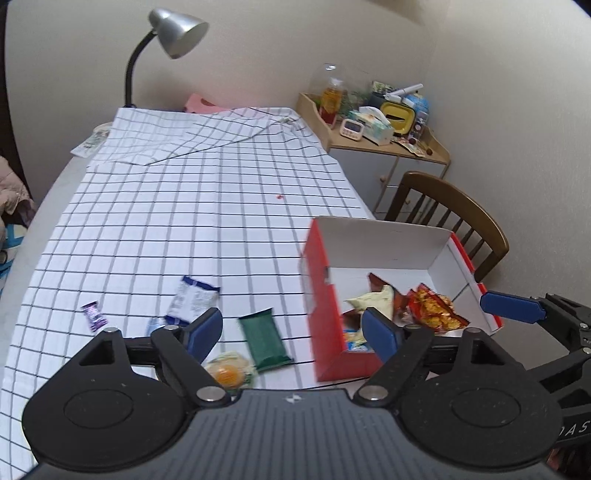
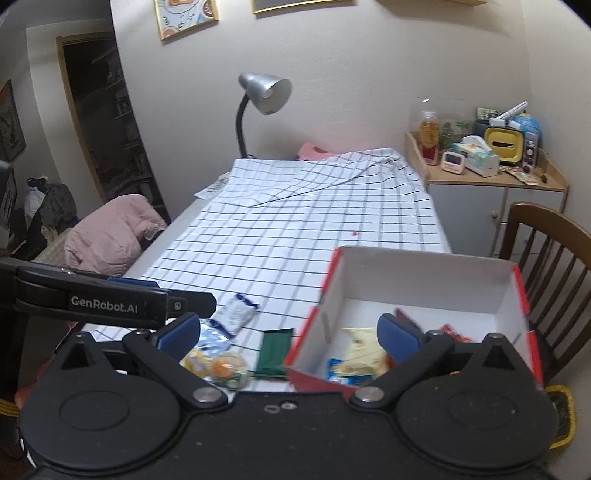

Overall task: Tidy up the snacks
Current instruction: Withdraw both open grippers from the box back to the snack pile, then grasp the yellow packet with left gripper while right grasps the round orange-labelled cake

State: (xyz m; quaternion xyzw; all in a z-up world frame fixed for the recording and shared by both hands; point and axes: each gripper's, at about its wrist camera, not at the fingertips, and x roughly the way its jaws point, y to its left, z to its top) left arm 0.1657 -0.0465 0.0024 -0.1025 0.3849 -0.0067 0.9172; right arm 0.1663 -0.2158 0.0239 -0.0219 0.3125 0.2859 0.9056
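I am reading both wrist views against one landmark, the red box [image 1: 328, 295] with the white interior, sitting open-topped on the checked tablecloth [image 1: 184, 206].

Left gripper [image 1: 293, 332]: fingers are standing wide apart, nothing between the blue pads [image 1: 201, 330]. It is hovering at the box's near left corner — one pad over the cloth to the left of the box, the other over the box's near end.

Right gripper [image 2: 291, 332]: also spread wide, holding nothing. It is straddling the box's left wall, one pad outside it, one inside over the contents.

Inside the box I am seeing a pale yellow packet [image 1: 371, 301], an orange-red snack bag [image 1: 434, 306] to its right, a dark red wrapper behind them, and a blue-and-white packet [image 2: 345, 373] at the near end.

Outside the box, all to its left on the cloth:
- green wrapper [image 1: 264, 341], just beside the box wall
- clear packet with an orange centre [image 1: 229, 373], near the green wrapper on the side away from the box
- blue-and-white sachet [image 1: 192, 299], further left
- small purple candy [image 1: 94, 315], furthest from the box

Beyond the box — a wooden chair [image 1: 447, 218], a cluttered cabinet [image 1: 388, 162] and a silver desk lamp [image 1: 173, 33].
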